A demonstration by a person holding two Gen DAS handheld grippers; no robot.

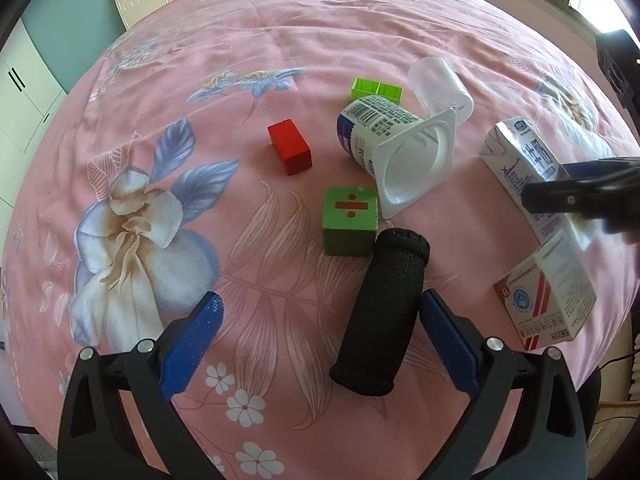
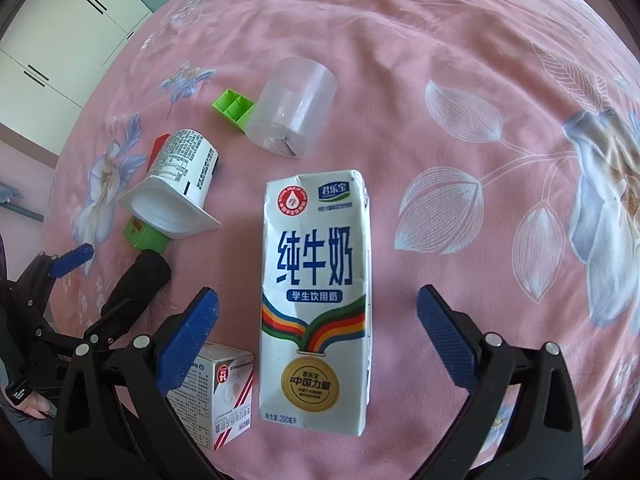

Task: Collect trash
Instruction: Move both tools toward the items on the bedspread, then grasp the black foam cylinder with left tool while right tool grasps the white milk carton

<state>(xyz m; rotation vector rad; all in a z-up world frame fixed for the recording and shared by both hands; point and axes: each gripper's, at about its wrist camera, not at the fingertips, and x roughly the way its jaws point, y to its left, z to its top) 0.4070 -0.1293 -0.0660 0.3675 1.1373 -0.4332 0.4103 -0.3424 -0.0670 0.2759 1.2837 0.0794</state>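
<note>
A white milk carton point(image 2: 314, 300) lies flat on the pink bedspread between the fingers of my open right gripper point(image 2: 318, 312); the jaws stand apart from its sides. The carton also shows in the left wrist view point(image 1: 524, 164) with the right gripper point(image 1: 532, 200) over it. My left gripper point(image 1: 320, 312) is open over a black fabric sleeve point(image 1: 384, 320), which lies next to its right finger point(image 1: 444, 332). A white yogurt cup point(image 1: 392, 148) lies on its side, and a small red-and-white box point(image 1: 548, 300) sits at the right.
A clear plastic cup point(image 1: 440, 88) lies on its side beyond the yogurt cup. A green cube point(image 1: 350, 220), a red block point(image 1: 290, 146) and a green divided tray point(image 1: 376, 90) sit on the bedspread point(image 1: 240, 40). White cupboards point(image 2: 60, 40) stand at the far left.
</note>
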